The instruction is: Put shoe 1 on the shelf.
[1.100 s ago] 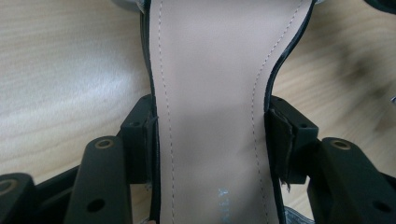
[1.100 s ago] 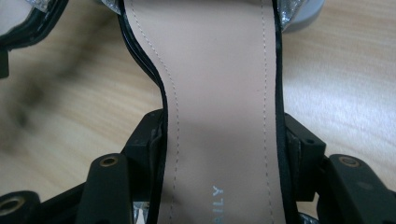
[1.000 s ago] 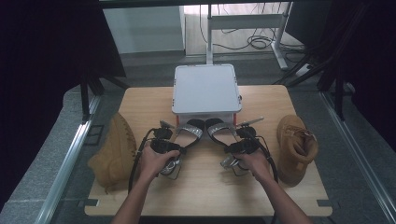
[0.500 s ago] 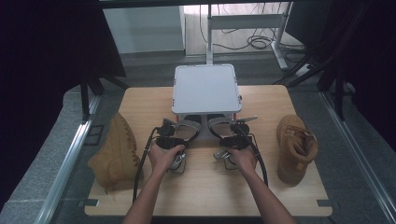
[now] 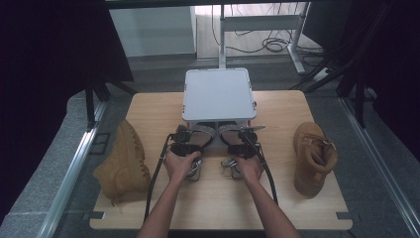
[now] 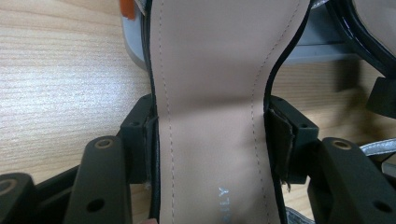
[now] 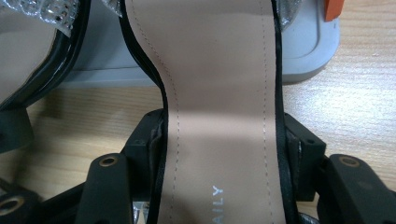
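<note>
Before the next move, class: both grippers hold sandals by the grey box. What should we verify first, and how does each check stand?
1. Left gripper clamped on beige-insoled, black-edged left sandal: ok.
2. Right gripper clamped on matching right sandal: ok.
3. Flat grey plastic box open, if the sandals go inside: not ok, lid closed.
4. Sandal toes clear of the box front: cannot tell.
5. Left tan suede boot and right tan suede boot clear of both hands: ok.

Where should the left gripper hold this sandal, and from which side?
At the narrow waist of the sandal, coming from the heel end. The insole pinches in there, so the left gripper spans it edge to edge, as its pads do now.
</note>
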Tool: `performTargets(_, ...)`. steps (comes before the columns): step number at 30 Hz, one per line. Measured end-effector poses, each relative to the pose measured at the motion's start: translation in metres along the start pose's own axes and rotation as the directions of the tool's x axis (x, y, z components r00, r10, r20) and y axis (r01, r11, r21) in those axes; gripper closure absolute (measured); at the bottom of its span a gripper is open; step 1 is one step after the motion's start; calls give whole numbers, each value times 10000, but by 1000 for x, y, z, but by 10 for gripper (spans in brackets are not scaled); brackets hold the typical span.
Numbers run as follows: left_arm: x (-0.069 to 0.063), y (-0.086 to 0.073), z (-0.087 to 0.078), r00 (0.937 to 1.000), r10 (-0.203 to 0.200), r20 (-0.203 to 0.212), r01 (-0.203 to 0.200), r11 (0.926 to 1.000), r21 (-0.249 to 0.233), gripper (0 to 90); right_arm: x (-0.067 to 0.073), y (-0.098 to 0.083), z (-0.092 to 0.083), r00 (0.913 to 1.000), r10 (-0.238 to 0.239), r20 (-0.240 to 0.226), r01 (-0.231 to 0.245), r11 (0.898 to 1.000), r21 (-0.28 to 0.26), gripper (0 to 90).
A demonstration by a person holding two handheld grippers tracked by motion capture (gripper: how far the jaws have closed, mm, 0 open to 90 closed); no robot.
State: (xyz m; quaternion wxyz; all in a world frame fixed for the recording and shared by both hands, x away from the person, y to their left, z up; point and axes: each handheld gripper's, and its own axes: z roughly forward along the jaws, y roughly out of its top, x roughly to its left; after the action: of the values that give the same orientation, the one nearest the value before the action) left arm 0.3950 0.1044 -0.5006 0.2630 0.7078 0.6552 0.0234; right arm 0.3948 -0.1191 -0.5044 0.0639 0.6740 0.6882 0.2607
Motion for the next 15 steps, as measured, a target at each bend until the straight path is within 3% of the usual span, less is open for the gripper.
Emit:
performTargets(6, -5, 0, 8, 9997, 28, -251, -26, 10000, 76, 422, 2, 0, 4, 9998, 32, 212, -32, 10000, 9, 418)
performTargets(9, -7, -2, 9, 9993, 24, -370, -25, 10000, -26, 414, 5, 0, 5, 9989, -229, 420, 229, 9997, 2, 401)
performTargets(15, -3, -2, 2, 9997, -193, 125, 196, 9995, -262, 304, 7, 0, -4, 9993, -247, 297, 260, 9987, -433, 293)
